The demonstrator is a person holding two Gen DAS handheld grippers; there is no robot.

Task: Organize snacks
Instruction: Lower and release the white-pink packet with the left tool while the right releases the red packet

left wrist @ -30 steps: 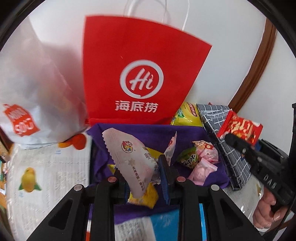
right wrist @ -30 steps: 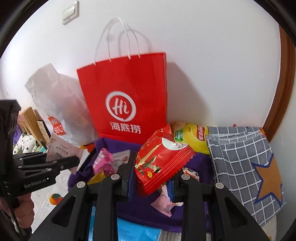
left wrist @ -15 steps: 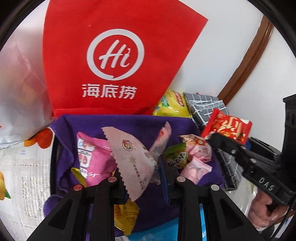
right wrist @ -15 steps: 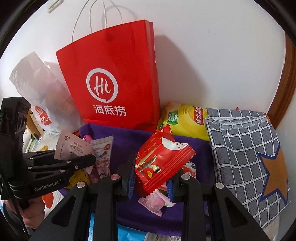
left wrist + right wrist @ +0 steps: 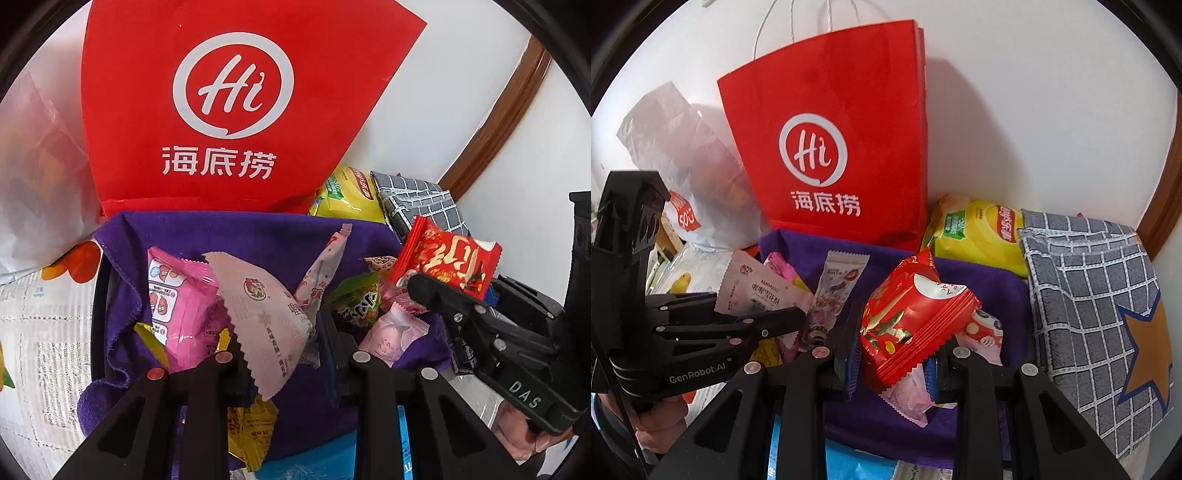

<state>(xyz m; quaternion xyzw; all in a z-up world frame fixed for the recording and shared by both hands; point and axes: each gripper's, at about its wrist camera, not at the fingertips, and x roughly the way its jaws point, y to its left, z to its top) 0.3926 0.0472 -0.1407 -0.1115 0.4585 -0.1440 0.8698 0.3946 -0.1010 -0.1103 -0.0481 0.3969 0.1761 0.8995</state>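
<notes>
My left gripper (image 5: pixel 282 332) is shut on a pale pink snack packet (image 5: pixel 266 314), held over the purple cloth-lined tray (image 5: pixel 221 229); it also shows in the right wrist view (image 5: pixel 757 291). My right gripper (image 5: pixel 892 350) is shut on a red snack packet (image 5: pixel 912 317), which also shows in the left wrist view (image 5: pixel 447 262), over the tray's right part. In the tray lie a bright pink packet (image 5: pixel 177 299), a long stick packet (image 5: pixel 838 291), a green packet (image 5: pixel 358 306) and small pink packets (image 5: pixel 391 332).
A red paper bag (image 5: pixel 834 147) stands against the wall behind the tray. A white plastic bag (image 5: pixel 683 155) is to its left. A yellow chip bag (image 5: pixel 979 232) and a grey checked cloth (image 5: pixel 1089 302) with an orange star lie to the right.
Both grippers have moved forward and lower over the purple tray, each still holding its packet. The red bag looms larger in both views.
</notes>
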